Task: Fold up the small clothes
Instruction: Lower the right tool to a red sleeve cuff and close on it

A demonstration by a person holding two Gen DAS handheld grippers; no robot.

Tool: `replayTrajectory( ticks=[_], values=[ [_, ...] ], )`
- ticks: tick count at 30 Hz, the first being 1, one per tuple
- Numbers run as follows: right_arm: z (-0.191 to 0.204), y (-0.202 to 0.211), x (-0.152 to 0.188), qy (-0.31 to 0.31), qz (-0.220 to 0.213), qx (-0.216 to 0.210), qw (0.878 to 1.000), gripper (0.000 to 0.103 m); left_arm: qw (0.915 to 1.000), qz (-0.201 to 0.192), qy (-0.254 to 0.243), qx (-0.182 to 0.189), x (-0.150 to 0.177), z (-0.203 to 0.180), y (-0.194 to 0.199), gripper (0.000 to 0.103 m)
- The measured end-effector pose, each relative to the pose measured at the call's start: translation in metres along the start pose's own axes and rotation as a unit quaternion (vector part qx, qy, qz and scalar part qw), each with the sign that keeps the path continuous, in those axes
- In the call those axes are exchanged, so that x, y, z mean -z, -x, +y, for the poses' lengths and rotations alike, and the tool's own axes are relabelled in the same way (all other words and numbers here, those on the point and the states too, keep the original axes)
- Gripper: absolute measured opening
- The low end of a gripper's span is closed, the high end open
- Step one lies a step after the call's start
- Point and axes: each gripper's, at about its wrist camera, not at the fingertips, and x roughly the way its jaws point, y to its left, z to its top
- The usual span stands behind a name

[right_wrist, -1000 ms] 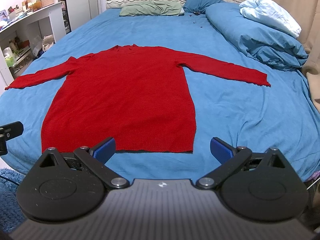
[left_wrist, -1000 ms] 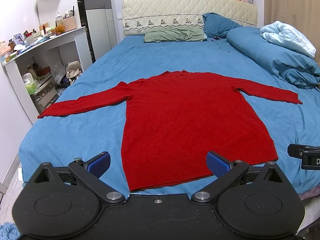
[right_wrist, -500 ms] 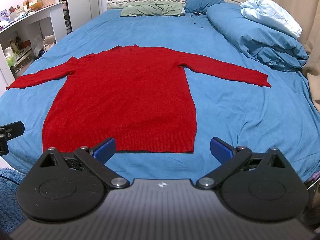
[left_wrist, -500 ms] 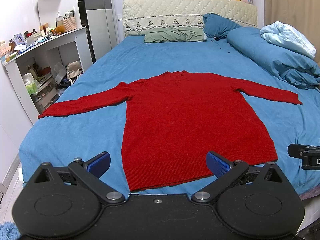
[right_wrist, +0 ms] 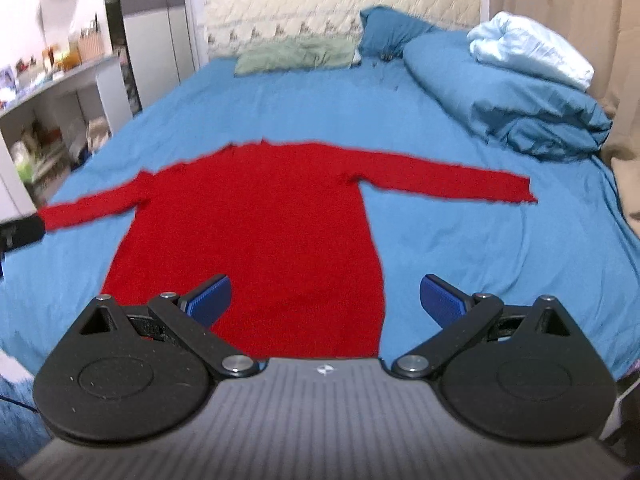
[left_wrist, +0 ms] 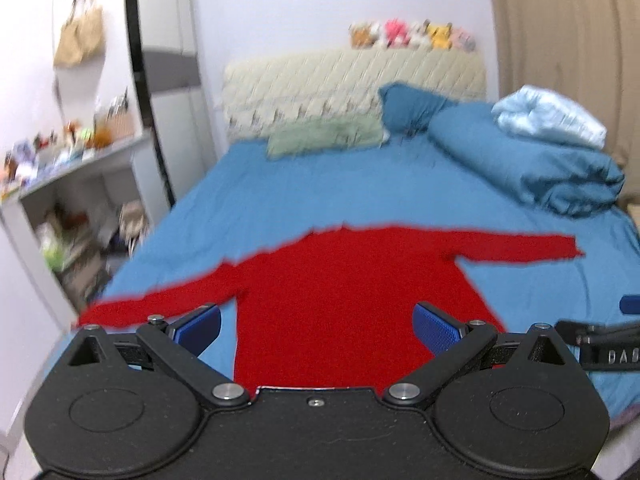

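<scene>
A red long-sleeved sweater [left_wrist: 344, 288] [right_wrist: 260, 232] lies flat on the blue bed sheet [left_wrist: 320, 192], sleeves spread left and right, hem toward me. My left gripper [left_wrist: 317, 326] hovers open over the hem area, nothing between its blue pads. My right gripper [right_wrist: 325, 300] is open too, above the sweater's lower right corner. Both views are motion-blurred. The sweater's hem is hidden behind the gripper bodies. The other gripper shows at each view's edge [left_wrist: 608, 344] [right_wrist: 20, 232].
A rolled blue duvet [right_wrist: 512, 104] with a pale blanket [right_wrist: 528, 52] lies at the bed's right. Green [right_wrist: 296, 54] and blue pillows [right_wrist: 388, 28] rest against the headboard. A white shelf desk [left_wrist: 72, 184] with clutter stands left of the bed.
Both grippers have tilted up and moved forward over the bed, so the sweater sits lower in each view and its hem is now hidden. The jaws stay open.
</scene>
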Motion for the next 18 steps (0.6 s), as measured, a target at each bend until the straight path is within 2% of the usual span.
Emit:
replayTrajectory(
  ticks=[5,8,13,18],
  values=[
    [-0.039,-0.002,-0.041,-0.015,-0.036,0.023,0.999,0.103,0.9988,-0.041,-0.020,0.020,-0.053,-0.021,-0.018,0.103],
    [-0.068,-0.011,-0.064,-0.032,-0.051,0.045,0.997,0.103,0.9973,-0.048,-0.039,0.039,-0.079,-0.036,-0.042,0.103],
    [-0.118,-0.050,-0.099,-0.076,-0.052,0.082,0.992,0.103,0.9956,-0.023,-0.051,0.075,-0.112,-0.054,-0.109,0.103],
    [-0.164,-0.119,-0.113,-0.130,-0.033,0.098,0.986,0.103,0.9941,0.011,-0.057,0.092,-0.127,-0.067,-0.193,0.103]
  ],
)
